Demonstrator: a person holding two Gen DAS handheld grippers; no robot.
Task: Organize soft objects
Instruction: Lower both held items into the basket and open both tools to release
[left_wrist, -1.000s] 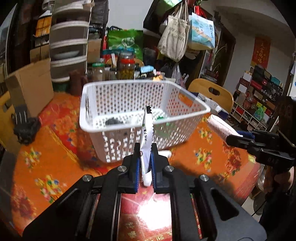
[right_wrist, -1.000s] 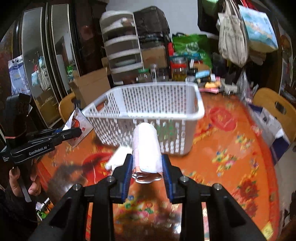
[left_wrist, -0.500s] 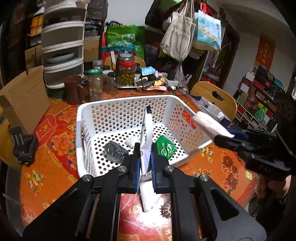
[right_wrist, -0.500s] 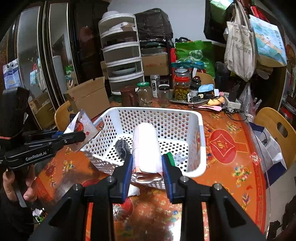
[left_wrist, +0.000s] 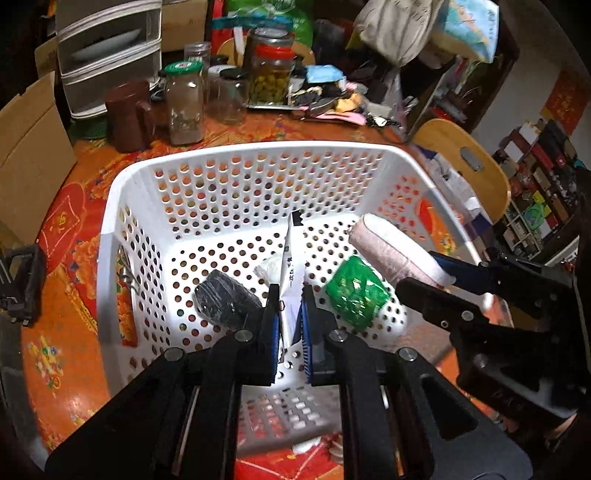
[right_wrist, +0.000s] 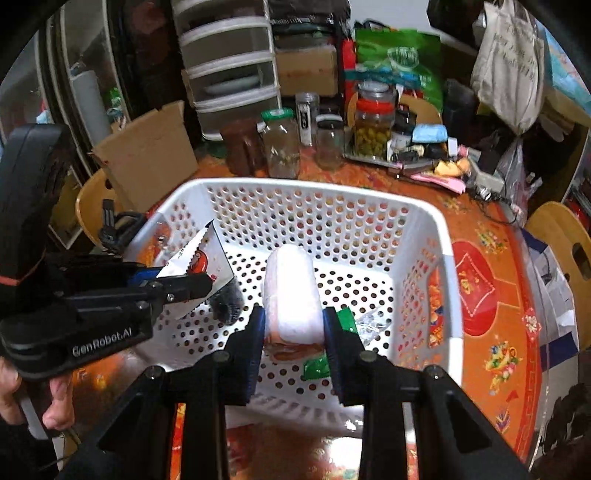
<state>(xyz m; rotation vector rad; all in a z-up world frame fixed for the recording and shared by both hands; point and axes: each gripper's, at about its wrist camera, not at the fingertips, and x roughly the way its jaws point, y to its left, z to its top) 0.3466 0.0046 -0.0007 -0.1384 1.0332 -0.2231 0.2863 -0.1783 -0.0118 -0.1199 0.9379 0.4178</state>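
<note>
A white perforated basket (left_wrist: 110, 206) (right_wrist: 447, 266) stands on the orange table. My left gripper (left_wrist: 287, 295) (right_wrist: 184, 284) is shut on a flat white packet (left_wrist: 291, 266) (right_wrist: 199, 258) and holds it upright over the basket's inside. My right gripper (right_wrist: 293, 317) (left_wrist: 439, 273) is shut on a rolled pink-white cloth (right_wrist: 291, 291) (left_wrist: 391, 251), also above the basket's inside. In the basket lie a black bundle (left_wrist: 225, 299), a green packet (left_wrist: 354, 295) (right_wrist: 316, 367) and a small white wad (left_wrist: 269, 267).
Glass jars (left_wrist: 184, 103) (right_wrist: 373, 125), a brown mug (left_wrist: 127, 114) and clutter stand behind the basket. A cardboard box (left_wrist: 26, 147) is at the left, wooden chairs (left_wrist: 469, 173) (right_wrist: 561, 236) at the right. A black clamp (left_wrist: 18, 280) lies at the table's left edge.
Both grippers have risen and moved forward from in front of the basket to above its inside, each still holding its object. The basket's contents have come into view.
</note>
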